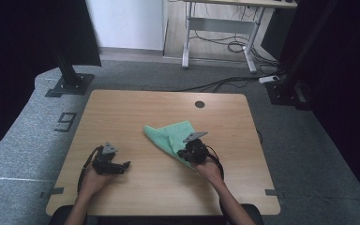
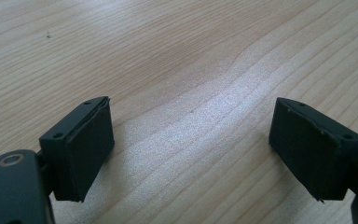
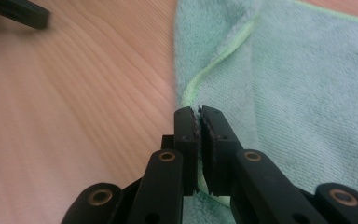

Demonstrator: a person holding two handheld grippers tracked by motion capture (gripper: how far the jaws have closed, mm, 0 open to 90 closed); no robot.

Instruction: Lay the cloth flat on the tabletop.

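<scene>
A green cloth (image 1: 168, 136) lies partly folded near the middle of the wooden table (image 1: 136, 112). My right gripper (image 1: 183, 152) sits at the cloth's near corner. In the right gripper view its jaws are shut (image 3: 198, 112) on the cloth's (image 3: 307, 93) light green hem, which runs into the tips. My left gripper (image 1: 124, 166) rests low over bare wood at the front left, apart from the cloth. Its jaws stand wide open (image 2: 191, 144) with nothing between them. One of its jaws also appears as a dark shape (image 3: 23, 14) in the right gripper view.
A round dark hole (image 1: 199, 104) sits near the table's far edge. Black stand bases (image 1: 68, 85) (image 1: 286, 91) flank the table on the grey floor. Cables (image 1: 229, 47) and a desk frame (image 1: 218, 28) lie beyond.
</scene>
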